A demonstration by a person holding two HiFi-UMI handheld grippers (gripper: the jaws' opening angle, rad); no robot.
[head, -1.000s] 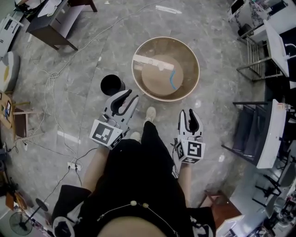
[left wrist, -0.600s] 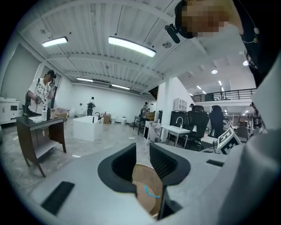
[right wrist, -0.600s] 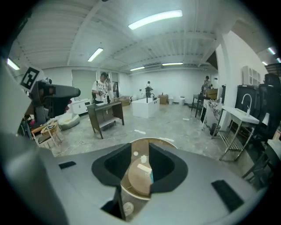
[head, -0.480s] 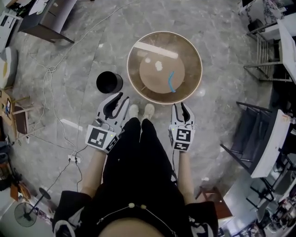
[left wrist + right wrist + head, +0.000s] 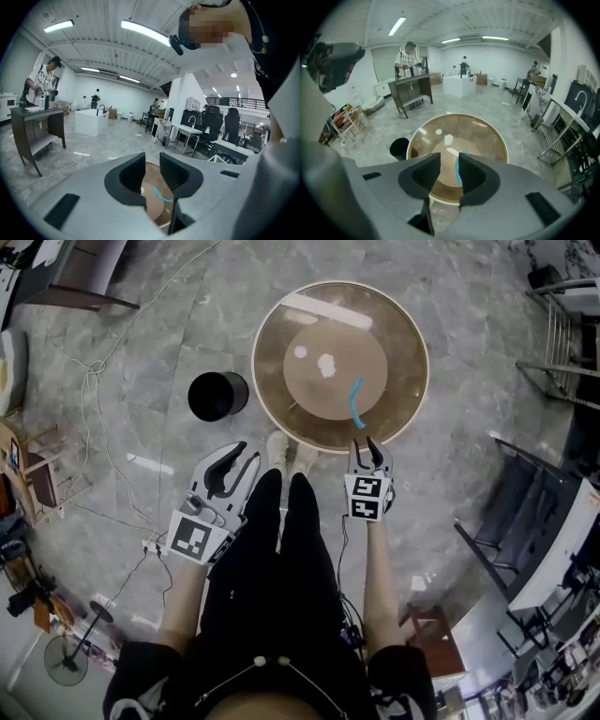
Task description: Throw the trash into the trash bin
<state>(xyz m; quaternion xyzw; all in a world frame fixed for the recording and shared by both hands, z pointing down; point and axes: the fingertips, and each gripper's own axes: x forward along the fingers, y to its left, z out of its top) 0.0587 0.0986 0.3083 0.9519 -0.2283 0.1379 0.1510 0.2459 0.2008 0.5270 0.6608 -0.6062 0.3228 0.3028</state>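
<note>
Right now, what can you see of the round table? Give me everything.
The table is round, with a brown tinted, glassy top inside a pale rim. A lighter round base shows through the middle, and ceiling lights reflect in the top. A curved blue strip and white scraps lie on it. It stands on the grey floor just ahead of the person's shoes. The black bin is to its left, apart from it.
</note>
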